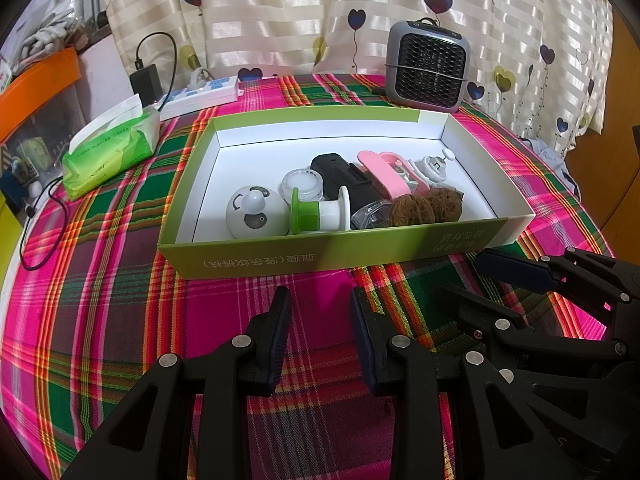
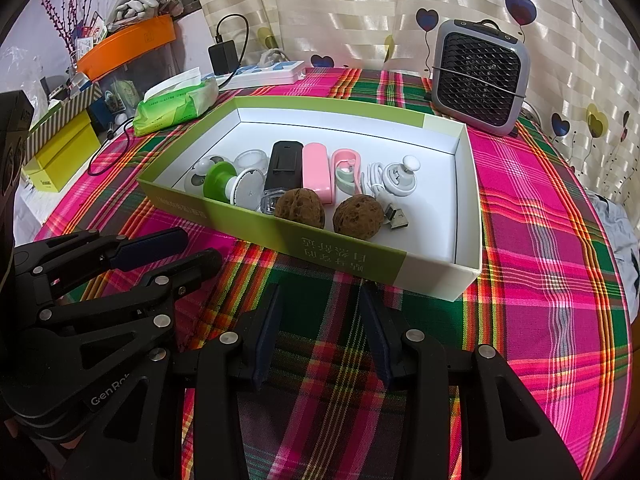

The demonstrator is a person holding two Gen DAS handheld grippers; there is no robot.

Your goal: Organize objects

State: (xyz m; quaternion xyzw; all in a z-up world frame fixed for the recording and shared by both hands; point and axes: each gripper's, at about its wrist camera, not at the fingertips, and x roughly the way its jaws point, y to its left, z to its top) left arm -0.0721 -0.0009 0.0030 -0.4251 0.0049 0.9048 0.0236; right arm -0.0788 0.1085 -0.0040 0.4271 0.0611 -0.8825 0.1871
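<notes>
Green-and-white cardboard box (image 2: 466, 208): holds every small item, 2 brown walnuts (image 2: 300, 207) nearest.
Left gripper (image 1: 320, 322): part open, empty.
Right gripper (image 2: 320, 316): part open, empty.
Advice: enter from above, clearing the front wall.

Green-rimmed box (image 2: 256, 222) on plaid cloth, small objects (image 2: 298, 206) clustered inside.

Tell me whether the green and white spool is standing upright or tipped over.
Tipped: the spool lies sideways in the box.
</notes>
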